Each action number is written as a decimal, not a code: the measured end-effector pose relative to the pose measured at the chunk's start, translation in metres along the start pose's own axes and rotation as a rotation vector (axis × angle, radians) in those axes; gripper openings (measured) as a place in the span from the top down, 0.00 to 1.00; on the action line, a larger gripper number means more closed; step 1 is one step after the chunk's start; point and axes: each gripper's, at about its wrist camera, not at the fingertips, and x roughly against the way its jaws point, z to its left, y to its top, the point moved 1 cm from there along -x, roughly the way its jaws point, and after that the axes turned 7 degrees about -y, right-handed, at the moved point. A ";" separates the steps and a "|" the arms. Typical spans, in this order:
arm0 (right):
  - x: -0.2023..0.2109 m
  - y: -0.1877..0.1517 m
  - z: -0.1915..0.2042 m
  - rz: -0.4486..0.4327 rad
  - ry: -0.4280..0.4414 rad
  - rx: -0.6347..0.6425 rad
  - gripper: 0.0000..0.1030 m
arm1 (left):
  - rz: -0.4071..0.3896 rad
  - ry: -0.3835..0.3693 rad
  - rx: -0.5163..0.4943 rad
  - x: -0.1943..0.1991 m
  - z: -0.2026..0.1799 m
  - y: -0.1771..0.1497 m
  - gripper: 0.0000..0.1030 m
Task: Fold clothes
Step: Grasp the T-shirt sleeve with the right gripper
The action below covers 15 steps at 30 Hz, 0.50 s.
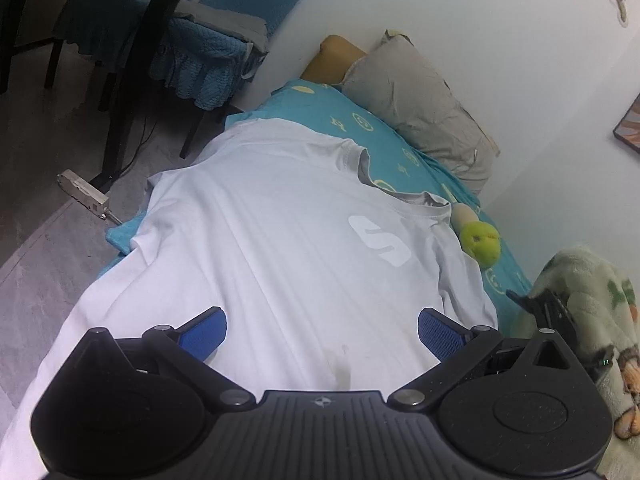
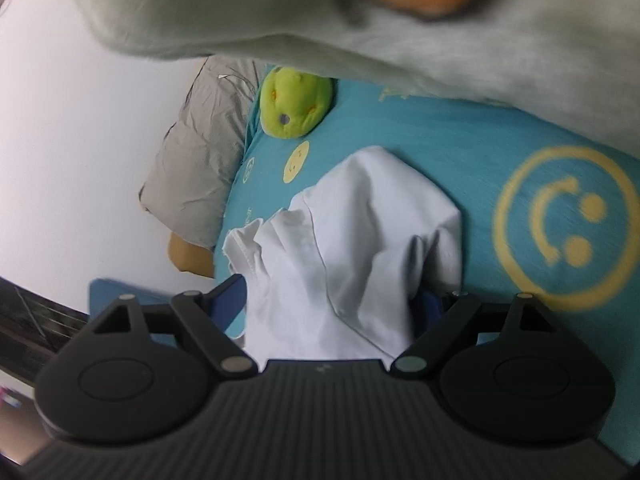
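The white T-shirt (image 1: 280, 248) lay spread front-up across the middle of the left wrist view, on the turquoise smiley-print bedsheet (image 1: 384, 128), its pale logo (image 1: 380, 240) right of centre and its collar toward the upper right of the frame. The left gripper (image 1: 322, 336) hovered at the bottom of that frame over the lower part of the shirt, jaws wide apart and holding nothing, blue pads (image 1: 204, 336) showing on either side. A faint yellowish stain (image 1: 344, 368) sat on the cloth between them. Over in the right wrist view, the right gripper (image 2: 334, 304) filled the bottom of the frame with a bunched white sleeve (image 2: 352, 248) running between its jaws; whether they were actually pinching the cloth could not be told, as the fabric hid the pads. A green plush toy (image 2: 294, 102) rested on the sheet in the upper centre of that frame, just beside a grey pillow (image 2: 200, 152) on the left against the white wall (image 2: 72, 140). A fuzzy pale-green blanket (image 2: 360, 12) blurred across the top. Back in the left view, a dark chair with a blue cover (image 1: 200, 68) stood on the grey floor (image 1: 48, 128) at upper left, and a power strip (image 1: 82, 194) lay at the left near the bed's edge.
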 end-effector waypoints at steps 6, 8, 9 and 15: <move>-0.017 0.003 0.008 -0.016 -0.119 0.187 0.85 | 0.014 -0.010 -0.019 -0.013 0.003 -0.001 0.00; -0.012 0.007 0.006 -0.051 -0.135 0.213 0.86 | 0.014 -0.009 -0.014 -0.015 0.005 0.000 0.00; -0.005 0.008 0.007 -0.099 -0.140 0.237 0.86 | 0.015 -0.010 -0.011 -0.016 0.006 0.000 0.00; 0.032 0.008 0.027 -0.325 -0.098 0.349 0.85 | 0.027 -0.006 -0.010 -0.019 0.007 -0.002 0.00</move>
